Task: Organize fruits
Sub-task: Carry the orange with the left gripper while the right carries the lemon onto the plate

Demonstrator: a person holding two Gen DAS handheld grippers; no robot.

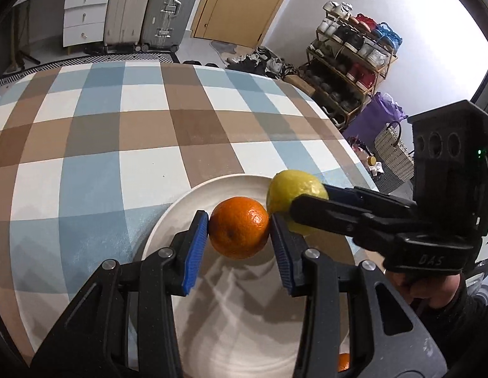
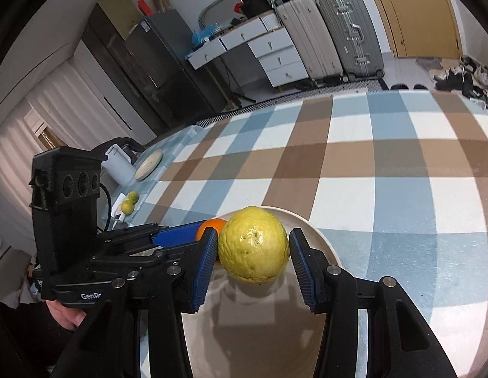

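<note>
Above the plate (image 1: 168, 220), the left hand-held gripper (image 1: 239, 236) grips the orange (image 1: 239, 231); the right hand-held gripper (image 2: 253, 252) clasps the lemon (image 2: 254, 245) beside it.

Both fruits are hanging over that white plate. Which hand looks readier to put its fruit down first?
Probably the left. The left gripper holds the orange over the middle of the plate; the right gripper holds the lemon nearer the plate's far rim, so it seems less centred.
</note>
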